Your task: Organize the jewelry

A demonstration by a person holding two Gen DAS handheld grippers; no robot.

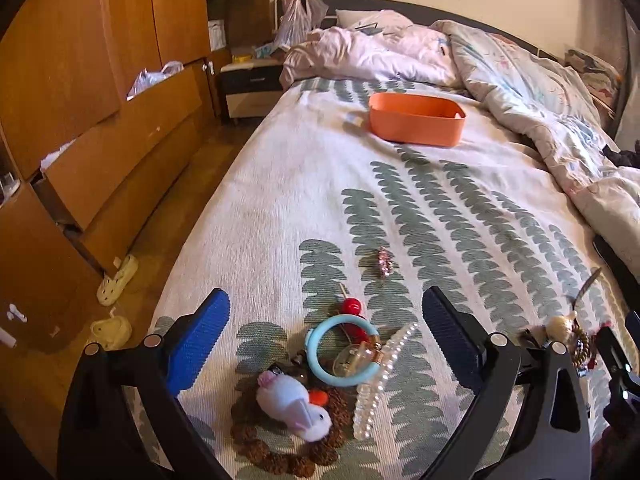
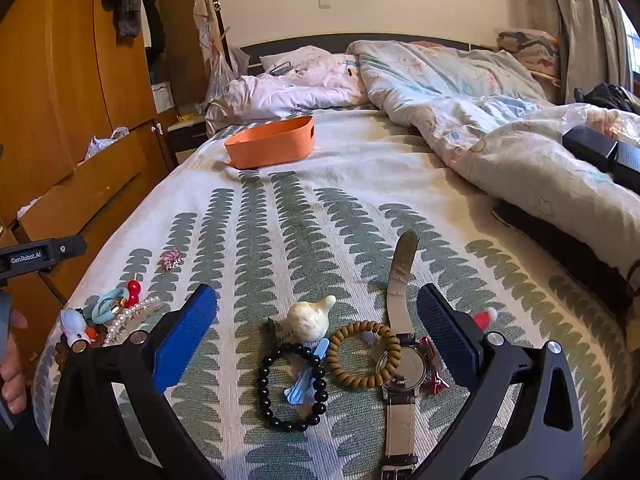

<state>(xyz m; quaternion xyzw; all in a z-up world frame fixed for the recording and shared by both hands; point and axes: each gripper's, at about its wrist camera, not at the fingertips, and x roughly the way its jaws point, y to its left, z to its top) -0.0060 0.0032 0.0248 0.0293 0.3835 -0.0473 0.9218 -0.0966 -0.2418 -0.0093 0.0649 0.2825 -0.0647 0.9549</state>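
Both claws hover low over the bed (image 1: 280, 184), and each one stands wide open with nothing between its blue pads. Under the left claw (image 1: 326, 344) lies one heap of jewelry: a light blue bangle (image 1: 320, 354), a pearl hair clip (image 1: 380, 380) at its 3 o'clock side and touching it, a white plush rabbit charm (image 1: 294, 406) at 6 o'clock on a brown bead string (image 1: 280, 460), and a red bead pin (image 1: 354, 308) at 12 o'clock. A small pink brooch (image 1: 385, 262) lies alone, further toward 12 o'clock. Under the right claw (image 2: 318, 338) lies the second heap: a black bead bracelet (image 2: 266, 388) with a blue clip (image 2: 306, 376) across it, a tan bead bracelet (image 2: 344, 368) just beside at 3 o'clock, a wristwatch (image 2: 402, 372) overlapping that one, and a cream bird figure (image 2: 310, 320) at 12 o'clock. The orange box (image 1: 416, 122) stands well apart, far up the bed at 12 o'clock, and I cannot tell what it holds. I judge that the work is at its beginning: no piece is picked up yet. The next move, I think, calls for lowering one claw around a single piece, perhaps the blue bangle, closing on its rim without catching the pearl clip, and then carrying it up to the box.
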